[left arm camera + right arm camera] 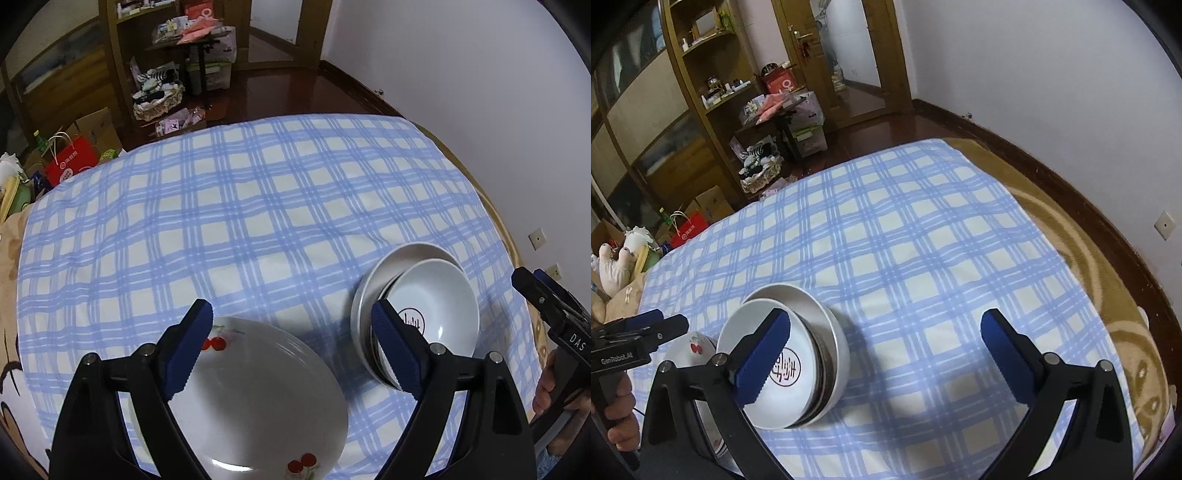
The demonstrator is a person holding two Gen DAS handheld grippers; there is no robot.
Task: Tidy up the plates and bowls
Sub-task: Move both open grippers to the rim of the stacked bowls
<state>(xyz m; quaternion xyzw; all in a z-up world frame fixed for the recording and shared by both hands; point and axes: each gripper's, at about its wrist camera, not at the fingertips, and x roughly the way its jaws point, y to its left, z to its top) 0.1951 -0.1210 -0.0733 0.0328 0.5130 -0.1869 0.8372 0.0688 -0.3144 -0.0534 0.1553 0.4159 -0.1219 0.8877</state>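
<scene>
on the blue-and-white checked cloth (pixel 258 206), spread over a brown patterned blanket (pixel 1082 236):

item: stack of white plates (pixel 258 398), cherry prints on the top plate near its far and near rims; lies flat at the near edge of the cloth, on the left side. at least two rims show at its right edge.

item: nest of white bowls (pixel 424 306), several set one inside another, leaning rather than level; the top bowl (pixel 772 354) tips toward the cameras and shows a dark round mark on its inner floor. a wider bowl sits behind and beneath it. the nest stands just beside the plates, to their right, a strip of cloth showing between the two.

item: left gripper (pixel 291 347), black frame with blue ribbed pads, fingers spread wide, nothing between them; hangs above the plates, its left pad over the top plate's far rim and its right pad in front of the bowls' left side. whether either pad touches cannot be told.

item: right gripper (pixel 886 354), same make, fingers likewise wide apart and holding nothing; its left pad crosses in front of the top bowl, its right pad over bare cloth.

item: red paper bag (pixel 70 162), on the floor past the cloth's far left corner.

item: wooden shelving (pixel 701 74) against the far wall, crowded with small goods.
</scene>
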